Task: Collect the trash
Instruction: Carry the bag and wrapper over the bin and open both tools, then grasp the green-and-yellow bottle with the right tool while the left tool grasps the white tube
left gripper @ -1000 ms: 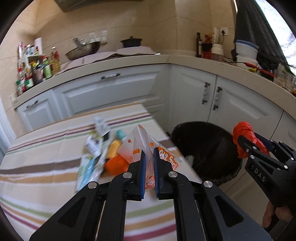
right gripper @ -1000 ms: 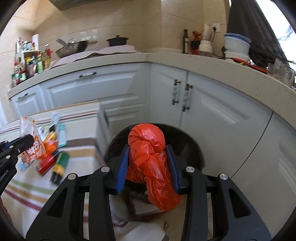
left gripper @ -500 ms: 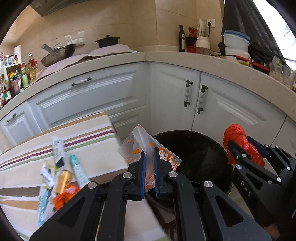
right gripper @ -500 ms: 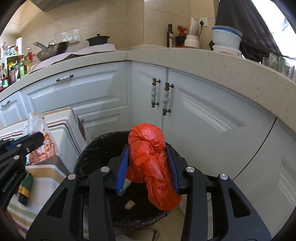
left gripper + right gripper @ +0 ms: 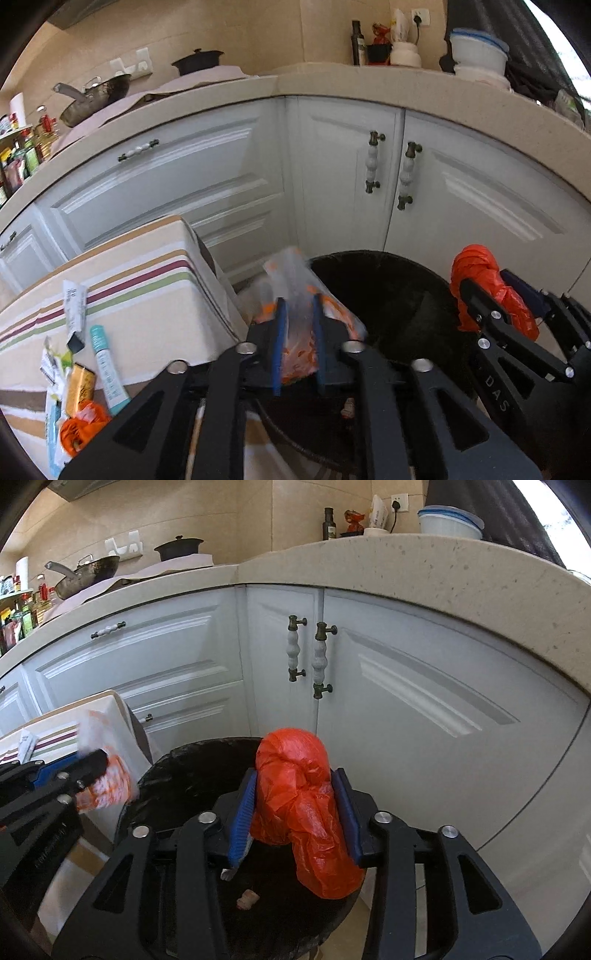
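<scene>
The clear snack bag (image 5: 291, 273) with orange print hangs blurred between the blue pads of my left gripper (image 5: 298, 301). Its jaws are opening and stand apart from the thin bag, above the near rim of the black bin (image 5: 399, 295). In the right wrist view, my right gripper (image 5: 295, 775) hovers over the bin (image 5: 192, 760). Its jaws are opening, with the crumpled orange plastic bag (image 5: 295, 786) still upright and touching both pads. That bag (image 5: 476, 266) also shows at the right of the left wrist view. The left gripper (image 5: 92, 760) and snack bag (image 5: 107, 782) show at the left edge.
A table with a striped cloth (image 5: 140, 295) stands left of the bin, carrying a teal tube (image 5: 107, 369), wrappers and an orange scrap (image 5: 81, 428). White cabinets (image 5: 332, 184) under a beige counter curve closely behind the bin. Small scraps (image 5: 247, 899) lie in the bin.
Both grippers have moved right from the table to over the bin and sunk a little. The left jaws have parted and the snack bag now looks blurred between them.
</scene>
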`<action>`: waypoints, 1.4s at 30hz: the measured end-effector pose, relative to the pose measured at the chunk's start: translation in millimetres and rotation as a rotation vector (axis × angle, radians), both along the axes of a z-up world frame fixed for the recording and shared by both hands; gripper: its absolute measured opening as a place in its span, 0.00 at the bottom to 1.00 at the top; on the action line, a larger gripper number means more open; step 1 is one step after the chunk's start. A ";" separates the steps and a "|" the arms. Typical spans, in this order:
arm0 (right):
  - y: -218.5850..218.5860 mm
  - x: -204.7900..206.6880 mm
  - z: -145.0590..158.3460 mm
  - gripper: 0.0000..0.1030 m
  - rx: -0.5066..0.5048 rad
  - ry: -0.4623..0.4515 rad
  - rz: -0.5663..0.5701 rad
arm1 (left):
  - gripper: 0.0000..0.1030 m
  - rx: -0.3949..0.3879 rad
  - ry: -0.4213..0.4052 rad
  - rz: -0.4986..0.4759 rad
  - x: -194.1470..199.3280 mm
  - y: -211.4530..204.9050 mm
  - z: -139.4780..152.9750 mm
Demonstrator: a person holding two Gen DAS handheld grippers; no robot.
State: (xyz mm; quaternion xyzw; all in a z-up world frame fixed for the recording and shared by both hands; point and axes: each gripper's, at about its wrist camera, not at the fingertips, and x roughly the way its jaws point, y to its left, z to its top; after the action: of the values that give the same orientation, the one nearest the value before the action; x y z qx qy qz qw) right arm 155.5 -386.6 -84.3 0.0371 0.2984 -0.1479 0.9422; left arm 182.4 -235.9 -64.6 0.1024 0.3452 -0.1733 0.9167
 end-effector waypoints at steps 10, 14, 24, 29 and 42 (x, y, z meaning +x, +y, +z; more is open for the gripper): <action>-6.7 5.0 -3.0 0.50 0.007 0.007 -0.017 | 0.52 -0.017 -0.017 0.018 3.0 3.9 4.4; -4.2 0.7 2.0 0.50 0.022 0.004 -0.017 | 0.55 -0.028 -0.002 0.025 0.8 10.0 9.0; 37.0 -26.0 22.3 0.50 0.052 -0.013 0.049 | 0.60 -0.045 -0.012 0.065 -29.3 59.5 27.8; 74.1 -40.3 29.7 0.50 0.072 -0.019 0.112 | 0.64 -0.032 -0.045 0.122 -48.8 99.3 35.1; 168.0 -53.6 28.6 0.50 0.052 0.023 0.281 | 0.64 0.006 -0.054 0.299 -76.0 202.2 29.6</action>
State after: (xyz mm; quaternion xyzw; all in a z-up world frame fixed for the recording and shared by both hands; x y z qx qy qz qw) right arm 101.9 -218.6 -55.6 0.0178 0.3150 -0.0073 0.9489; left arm 106.5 -33.7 -35.0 0.0572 0.3324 -0.0312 0.9409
